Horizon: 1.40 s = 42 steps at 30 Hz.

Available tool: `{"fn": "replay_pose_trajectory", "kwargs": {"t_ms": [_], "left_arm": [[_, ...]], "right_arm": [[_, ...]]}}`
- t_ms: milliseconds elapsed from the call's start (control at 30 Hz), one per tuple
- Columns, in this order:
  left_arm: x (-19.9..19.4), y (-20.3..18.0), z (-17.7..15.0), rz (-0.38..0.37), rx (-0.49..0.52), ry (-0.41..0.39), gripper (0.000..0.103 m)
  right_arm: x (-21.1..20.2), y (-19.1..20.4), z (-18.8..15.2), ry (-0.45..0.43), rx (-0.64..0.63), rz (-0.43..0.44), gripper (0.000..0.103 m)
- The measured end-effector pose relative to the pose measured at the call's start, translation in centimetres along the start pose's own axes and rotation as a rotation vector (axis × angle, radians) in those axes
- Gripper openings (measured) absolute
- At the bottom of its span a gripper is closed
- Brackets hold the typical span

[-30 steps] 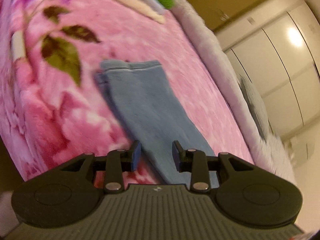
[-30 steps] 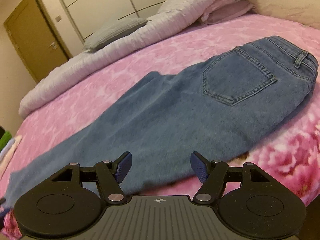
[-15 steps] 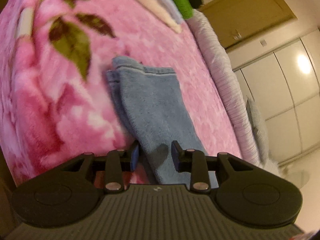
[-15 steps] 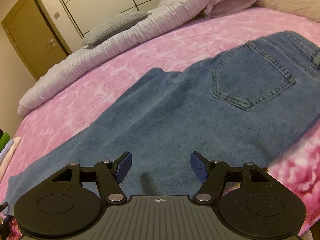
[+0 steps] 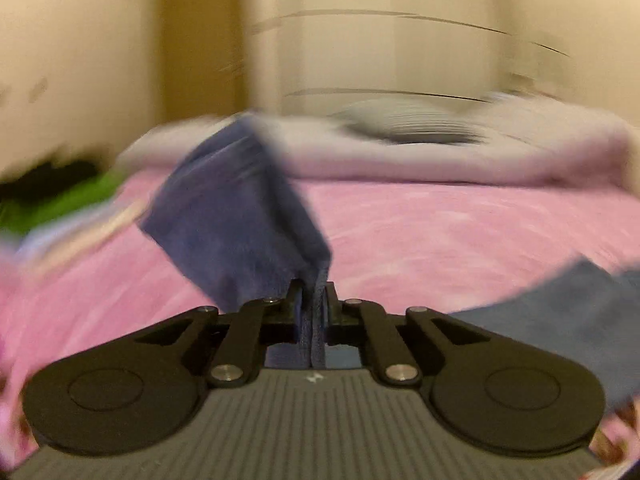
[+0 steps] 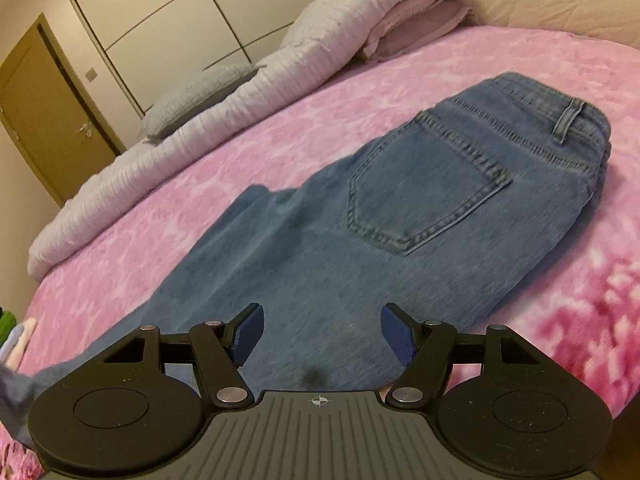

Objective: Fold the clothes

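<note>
Because the left wrist view is smeared by motion blur, little in it is crisp, yet the left gripper [image 5: 313,300] plainly has its fingers [image 5: 297,308] clenched on a strip of the jeans [image 5: 240,216], whose dark blue leg end rises up and to the left in front of the camera, clear of the bed [image 5: 440,232]. That lifted cloth hides part of the pale quilt [image 5: 400,160] rolled along the bed's far edge, and the grey pillow [image 5: 404,124] on it is only a streak. More denim lies at the right edge of that view, cut off by the gripper body. At the left edge a green thing [image 5: 68,200] and some pale folded items [image 5: 72,236] blur together and cannot be told apart. In the right wrist view the right gripper [image 6: 320,334] hangs just above the jeans with its blue-padded fingers [image 6: 248,332] spread wide and grasping nothing. The jeans lie flat on the pink blanket, waistband toward the bed's right side, back pocket [image 6: 424,196] up, a belt loop [image 6: 568,118] showing. Their leg runs toward the lower left and disappears behind the gripper body, so its end is not seen there. Past the quilt stand a brown door [image 6: 44,120] and white wardrobe panels [image 6: 168,28]. Folded bedding [image 6: 400,16] is stacked at the bed's far right corner.
</note>
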<state>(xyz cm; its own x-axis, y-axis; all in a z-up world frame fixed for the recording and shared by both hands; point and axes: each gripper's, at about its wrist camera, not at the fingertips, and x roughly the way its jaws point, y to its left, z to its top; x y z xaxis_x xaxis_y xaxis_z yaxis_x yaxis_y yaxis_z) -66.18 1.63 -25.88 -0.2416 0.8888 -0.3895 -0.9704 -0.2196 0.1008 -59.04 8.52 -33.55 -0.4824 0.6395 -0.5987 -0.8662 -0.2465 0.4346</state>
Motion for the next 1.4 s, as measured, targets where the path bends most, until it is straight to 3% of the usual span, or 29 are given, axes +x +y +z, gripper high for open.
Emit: {"fn": "replay_pose_trajectory", "kwargs": {"t_ms": [67,200,267,333,467,533,633,733,833,900,933,1233,1300,1367,1400], "left_arm": [[0.3,-4.4,-0.2,-0.149,0.048,0.013,0.007],[4.0,-11.9,-4.2,-0.372,0.129,0.221,0.009],[5.0,-13.8,-6.2,-0.4,0.137,0.296,0.011],[4.4,-13.7,-6.3,-0.399,0.14,0.274,0.013],[2.5,-10.2,-3.9,-0.496,-0.018,0.298,0.013],[1.2,-8.6,-2.7,-0.494,-0.048,0.273,0.013],[1.6,-6.2,-2.4,-0.408,-0.077,0.28,0.013],[3.0,-4.1,-3.8,-0.306,-0.132,0.34,0.013],[3.4,-2.2,-5.5,-0.307,-0.232,0.362,0.013],[3.5,-1.5,-6.0,-0.333,-0.283,0.361,0.013],[3.6,-1.1,-6.2,-0.344,-0.297,0.359,0.013],[3.7,1.0,-7.7,-0.415,-0.417,0.335,0.012],[3.8,1.3,-7.9,-0.425,-0.441,0.334,0.012],[3.8,1.5,-8.0,-0.434,-0.459,0.334,0.012],[3.8,1.6,-7.9,-0.437,-0.466,0.335,0.011]], "right_arm": [[-0.1,-0.3,0.2,-0.011,0.009,0.001,0.069],[0.0,-0.9,0.3,-0.008,0.031,0.01,0.069],[0.0,-1.2,0.3,0.003,0.051,0.036,0.069],[-0.1,-1.4,0.3,0.014,0.072,0.061,0.069],[-0.2,-1.9,0.4,0.036,0.113,0.113,0.069],[-0.2,-2.1,0.3,0.053,0.159,0.157,0.069],[0.2,-2.1,-0.4,0.109,0.274,0.272,0.068],[0.7,-1.9,-1.3,0.171,0.387,0.375,0.068],[1.5,-0.8,-2.7,0.246,0.467,0.445,0.068],[2.3,-0.2,-3.3,0.288,0.516,0.458,0.067],[2.7,0.1,-3.6,0.308,0.537,0.461,0.062],[5.2,2.7,-3.9,0.339,0.563,0.362,0.06],[5.7,3.5,-4.3,0.319,0.535,0.336,0.054],[6.1,4.5,-5.0,0.294,0.493,0.306,0.03],[6.4,5.0,-5.3,0.282,0.473,0.291,0.013]]}}
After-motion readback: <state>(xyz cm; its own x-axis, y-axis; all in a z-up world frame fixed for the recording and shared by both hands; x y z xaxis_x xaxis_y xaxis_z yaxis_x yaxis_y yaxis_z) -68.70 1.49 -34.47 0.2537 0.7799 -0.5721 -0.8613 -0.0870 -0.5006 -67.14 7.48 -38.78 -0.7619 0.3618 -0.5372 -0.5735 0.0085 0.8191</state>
